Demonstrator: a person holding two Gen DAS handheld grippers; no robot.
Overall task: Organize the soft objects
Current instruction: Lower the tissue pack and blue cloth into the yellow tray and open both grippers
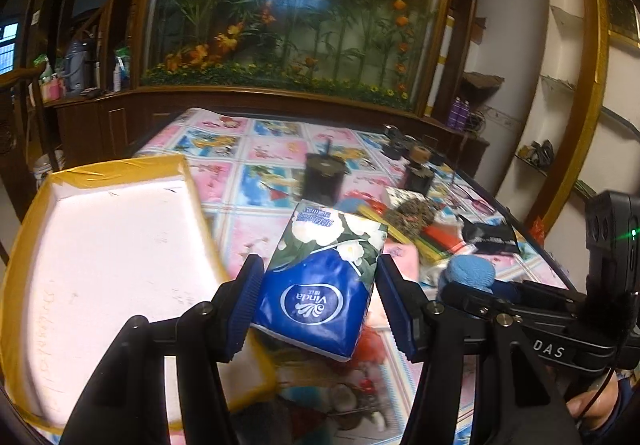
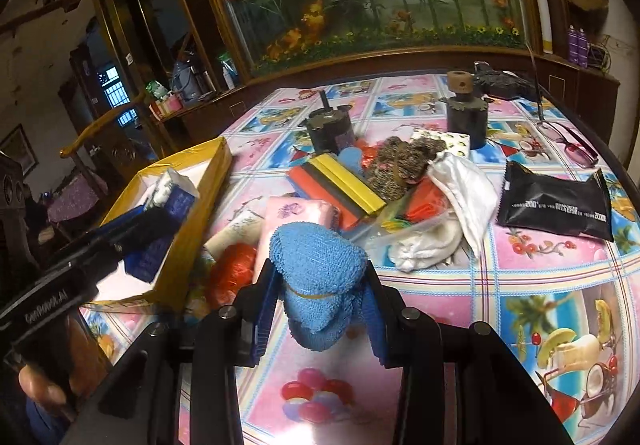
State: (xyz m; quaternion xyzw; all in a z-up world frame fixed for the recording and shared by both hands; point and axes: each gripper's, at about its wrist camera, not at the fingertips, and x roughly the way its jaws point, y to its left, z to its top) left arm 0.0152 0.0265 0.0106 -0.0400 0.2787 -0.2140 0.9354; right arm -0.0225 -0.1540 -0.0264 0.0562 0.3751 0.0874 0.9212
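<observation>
My left gripper (image 1: 318,303) is shut on a blue Vinda tissue pack (image 1: 320,277) and holds it above the right edge of the white foam box with yellow tape (image 1: 104,253). The pack also shows in the right wrist view (image 2: 172,193), over the box (image 2: 200,181). My right gripper (image 2: 318,319) is shut on a rolled blue towel (image 2: 316,273) tied with a band, held above the table. It shows at the right of the left wrist view (image 1: 470,273).
A pile lies mid-table: a pink tissue pack (image 2: 296,213), coloured sponges (image 2: 340,185), a knitted brown piece (image 2: 400,165), a white cloth (image 2: 448,221), a red net (image 2: 236,269) and a black packet (image 2: 556,205). Two dark canisters (image 2: 332,129) and glasses (image 2: 572,145) stand behind.
</observation>
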